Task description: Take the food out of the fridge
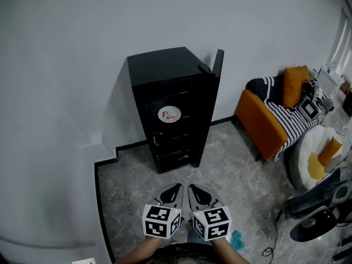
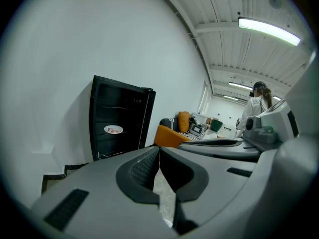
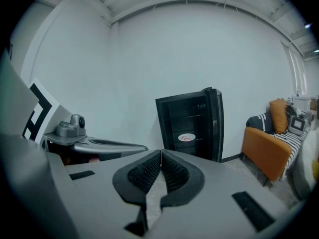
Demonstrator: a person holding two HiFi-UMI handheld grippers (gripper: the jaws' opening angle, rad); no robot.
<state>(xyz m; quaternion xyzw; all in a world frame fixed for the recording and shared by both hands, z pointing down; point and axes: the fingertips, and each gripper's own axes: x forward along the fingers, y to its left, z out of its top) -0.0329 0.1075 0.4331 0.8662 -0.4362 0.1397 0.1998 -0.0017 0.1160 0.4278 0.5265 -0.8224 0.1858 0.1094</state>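
A small black fridge point(image 1: 170, 109) stands against the white wall with its door swung open to the right. On a shelf inside lies a white plate of food point(image 1: 169, 114), also visible as the plate point(image 2: 113, 129) in the left gripper view and the plate point(image 3: 187, 137) in the right gripper view. My left gripper point(image 1: 175, 192) and right gripper point(image 1: 193, 191) are side by side low in the head view, some way short of the fridge. Both are shut with nothing between the jaws.
An orange sofa point(image 1: 264, 122) with a striped throw and an orange cushion point(image 1: 295, 84) stands right of the fridge. Dark equipment and cables point(image 1: 316, 216) lie on the floor at the right. A person in white point(image 2: 255, 108) stands far off. The grey stone floor point(image 1: 132, 191) lies between me and the fridge.
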